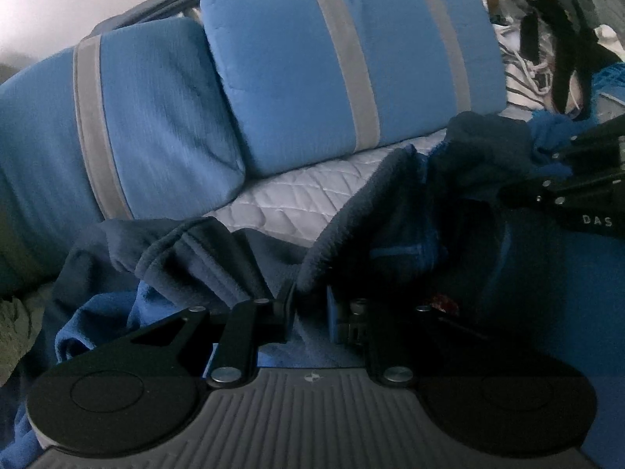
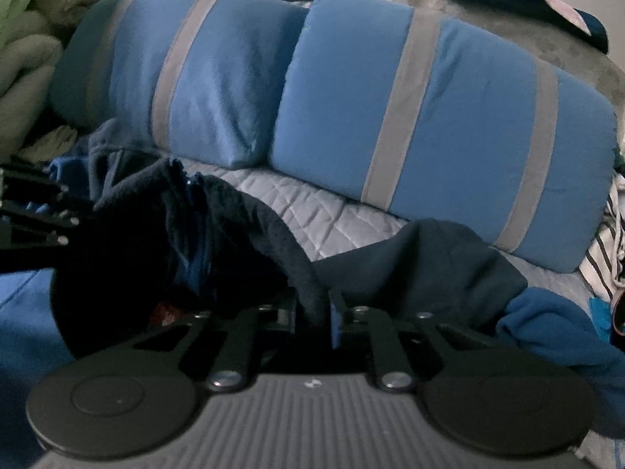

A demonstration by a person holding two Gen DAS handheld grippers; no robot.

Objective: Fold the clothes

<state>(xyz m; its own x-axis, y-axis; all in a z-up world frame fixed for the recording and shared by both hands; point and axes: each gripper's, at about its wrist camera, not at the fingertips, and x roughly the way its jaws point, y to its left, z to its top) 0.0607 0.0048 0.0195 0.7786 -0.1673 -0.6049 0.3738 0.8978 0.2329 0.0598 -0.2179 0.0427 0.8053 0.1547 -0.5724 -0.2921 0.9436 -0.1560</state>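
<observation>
A quilted bed (image 1: pixel 289 199) carries two blue pillows with grey bands (image 1: pixel 343 66), and in front of them lies the dark navy fleece garment (image 1: pixel 390 203), bunched and partly lifted. The left tool (image 1: pixel 310 312) pinches a fleece edge between its fingers; the right tool (image 2: pixel 314 314) is pressed together on another fold. Only the left view shows a dark clothes heap (image 1: pixel 554 31) at right; only the right view shows beige blankets (image 2: pixel 35 58) at left

Two blue pillows (image 1: pixel 297 78) with grey stripes lean at twelve o'clock on a white quilted bedspread (image 1: pixel 297 199); beige blanket (image 2: pixel 27 58) at ten.
</observation>
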